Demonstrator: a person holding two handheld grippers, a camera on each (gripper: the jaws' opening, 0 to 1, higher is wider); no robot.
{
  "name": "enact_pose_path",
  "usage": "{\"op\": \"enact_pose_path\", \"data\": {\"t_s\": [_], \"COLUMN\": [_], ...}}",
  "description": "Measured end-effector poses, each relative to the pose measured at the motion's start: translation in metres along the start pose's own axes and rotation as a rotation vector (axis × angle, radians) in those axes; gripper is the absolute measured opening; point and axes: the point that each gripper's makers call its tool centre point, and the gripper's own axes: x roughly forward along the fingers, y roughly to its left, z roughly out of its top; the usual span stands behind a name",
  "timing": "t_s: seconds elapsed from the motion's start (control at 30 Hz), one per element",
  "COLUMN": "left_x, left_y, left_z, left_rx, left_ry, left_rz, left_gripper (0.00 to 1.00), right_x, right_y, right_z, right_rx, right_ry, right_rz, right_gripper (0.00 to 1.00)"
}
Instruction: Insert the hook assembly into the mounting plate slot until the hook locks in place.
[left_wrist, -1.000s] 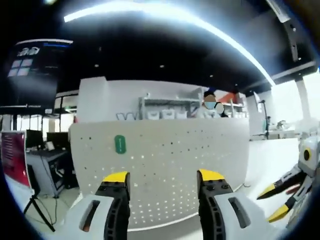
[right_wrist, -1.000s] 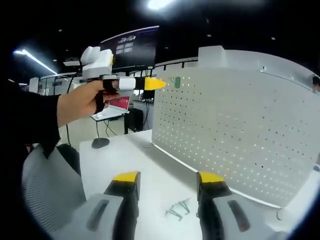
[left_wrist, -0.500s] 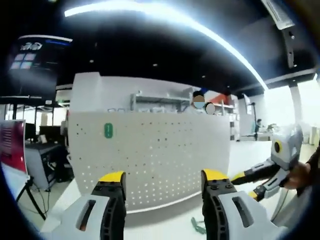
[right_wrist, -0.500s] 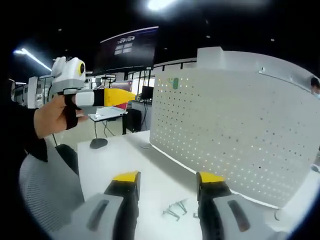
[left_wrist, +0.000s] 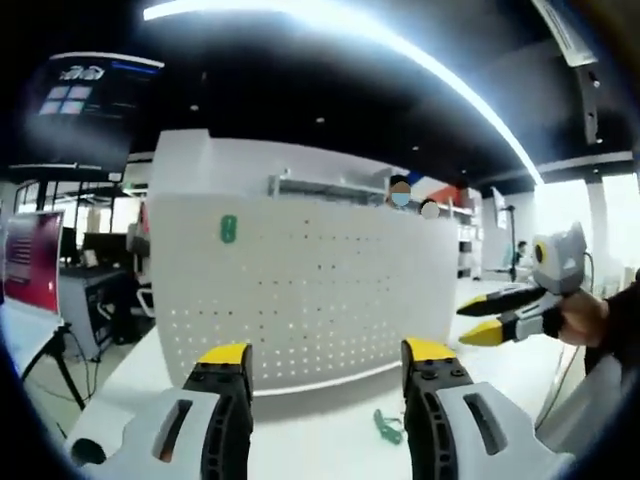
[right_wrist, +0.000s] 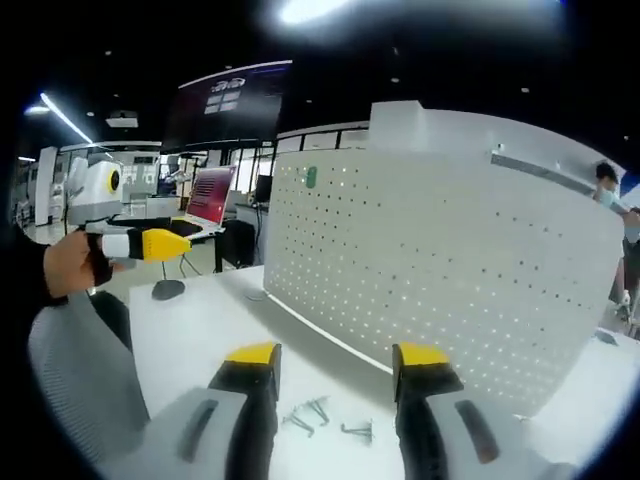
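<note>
In the right gripper view, the right gripper (right_wrist: 330, 362) rises with its jaws spread and nothing between them. Just ahead of its tips, low on the white table (right_wrist: 200, 320), lie the hooks (right_wrist: 308, 412), a few thin metal pieces scattered loosely; their long axes run at mixed angles and cannot be read finely. In the left gripper view the left gripper (left_wrist: 326, 362) is likewise released and empty, and a hook (left_wrist: 386, 424) shows as a small greenish piece on the table, close to the inner side of its right jaw. Both grippers sit above the hooks, so either would have to tip down to reach them; the right one looks the better placed, since the hooks lie almost centred between its jaws. Beyond the hooks stands the pegboard (right_wrist: 440, 260), upright across the far side of the table, its holes facing the grippers. A small green tag (left_wrist: 228, 229) sits high near its left edge.
</note>
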Motion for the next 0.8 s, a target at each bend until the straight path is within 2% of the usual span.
{"op": "enact_pose_path", "data": {"t_s": [0.43,0.57,0.8], "left_x": [0.002,0.0,-0.001], "left_y": [-0.012,-0.01,-0.007], "left_z": [-0.008,-0.008,-0.008], "left_rx": [0.015,0.01,0.004], "left_ry": [0.025,0.024,0.024], "left_rz": [-0.054,-0.053,-0.045], "left_gripper": [0.59,0.59,0.58], "right_x": [-0.016,-0.015,-0.002], "right_y": [-0.043,-0.043,-0.025], "right_z": [0.013,0.008,-0.014], "right_rx": [-0.019,-0.016,-0.011], "right_ry": [-0.006,0.006,0.072], "right_rz": [-0.099,-0.098,-0.029], "right_gripper": [0.42,0.41,0.4]}}
